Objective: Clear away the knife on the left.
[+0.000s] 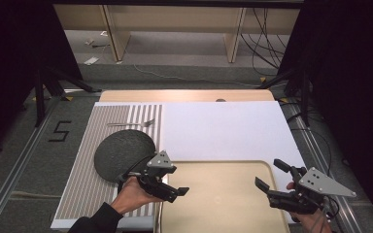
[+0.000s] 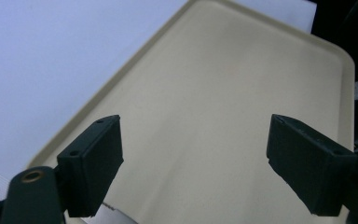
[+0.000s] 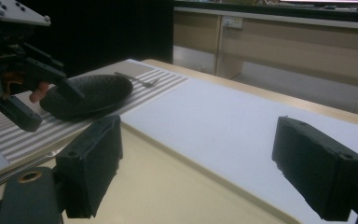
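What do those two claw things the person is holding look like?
Both are black. The left gripper and the right gripper each have two chunky, blocky black fingers with small screw holes. Each carries a grey three-cornered plate dotted with holes on top. The person wears a dark sleeve on the left arm.

Left claw (image 1: 176, 186): jaws spread wide, nothing between them, held by a hand (image 1: 135, 192).
Right claw (image 1: 271, 175): jaws wide apart, empty.
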The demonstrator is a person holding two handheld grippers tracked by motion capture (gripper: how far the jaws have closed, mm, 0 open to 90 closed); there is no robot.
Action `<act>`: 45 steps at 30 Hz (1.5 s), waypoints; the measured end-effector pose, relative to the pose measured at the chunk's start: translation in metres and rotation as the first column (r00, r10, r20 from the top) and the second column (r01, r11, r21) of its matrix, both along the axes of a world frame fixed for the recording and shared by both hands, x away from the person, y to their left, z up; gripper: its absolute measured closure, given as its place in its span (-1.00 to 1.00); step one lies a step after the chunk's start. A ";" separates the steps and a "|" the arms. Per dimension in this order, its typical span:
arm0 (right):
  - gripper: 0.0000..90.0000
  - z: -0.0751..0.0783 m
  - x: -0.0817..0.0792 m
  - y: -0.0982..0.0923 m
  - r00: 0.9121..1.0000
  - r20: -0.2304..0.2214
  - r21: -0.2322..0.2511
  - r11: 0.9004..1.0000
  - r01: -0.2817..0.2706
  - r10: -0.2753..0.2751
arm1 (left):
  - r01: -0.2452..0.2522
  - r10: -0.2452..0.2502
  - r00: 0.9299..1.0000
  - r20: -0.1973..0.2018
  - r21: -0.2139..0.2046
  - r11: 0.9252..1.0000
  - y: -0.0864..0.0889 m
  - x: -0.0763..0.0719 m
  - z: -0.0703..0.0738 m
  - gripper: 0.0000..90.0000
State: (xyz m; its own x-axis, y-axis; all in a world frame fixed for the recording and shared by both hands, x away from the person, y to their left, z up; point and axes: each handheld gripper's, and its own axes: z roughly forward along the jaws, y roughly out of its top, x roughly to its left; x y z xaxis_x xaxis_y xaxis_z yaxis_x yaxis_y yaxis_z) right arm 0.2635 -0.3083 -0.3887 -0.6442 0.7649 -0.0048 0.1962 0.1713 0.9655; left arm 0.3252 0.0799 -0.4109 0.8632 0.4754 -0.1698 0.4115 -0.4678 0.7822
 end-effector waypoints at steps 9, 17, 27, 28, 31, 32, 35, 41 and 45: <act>-0.62 0.000 0.000 0.000 1.000 -0.003 0.005 1.000 0.004 -0.004 | -0.073 0.081 0.992 0.091 -0.087 0.993 0.012 -0.006 0.007 -0.57; -0.63 0.000 0.000 -0.001 1.000 -0.004 0.016 1.000 0.003 -0.003 | -0.121 0.146 0.978 0.149 -0.163 0.979 0.025 -0.011 0.010 -0.57; -0.63 0.000 0.000 -0.001 1.000 -0.009 0.024 1.000 0.004 -0.004 | -0.151 0.186 0.968 0.167 -0.201 0.968 0.033 -0.018 0.011 -0.57; -0.63 0.000 0.000 -0.001 1.000 -0.010 0.024 1.000 0.004 -0.004 | -0.154 0.189 0.968 0.167 -0.201 0.967 0.033 -0.019 0.011 -0.57; -0.63 0.000 0.000 -0.001 1.000 -0.009 0.023 1.000 0.004 -0.004 | -0.152 0.187 0.968 0.166 -0.201 0.968 0.034 -0.021 0.010 -0.58; -0.63 0.000 0.000 -0.001 1.000 -0.010 0.024 1.000 0.004 -0.004 | -0.151 0.185 0.969 0.161 -0.201 0.968 0.034 -0.022 0.010 -0.59; -0.63 0.000 0.000 -0.002 1.000 -0.008 0.023 1.000 0.004 -0.004 | -0.152 0.185 0.970 0.159 -0.200 0.968 0.035 -0.023 0.009 -0.60; -0.63 0.000 0.000 -0.001 1.000 -0.008 0.023 1.000 0.003 -0.003 | -0.153 0.193 0.968 0.158 -0.235 0.960 0.040 -0.027 0.008 -0.63; -0.63 0.000 0.000 -0.001 1.000 -0.005 0.022 1.000 0.001 -0.001 | -0.161 0.206 0.963 0.172 -0.244 0.956 0.044 -0.031 0.006 -0.63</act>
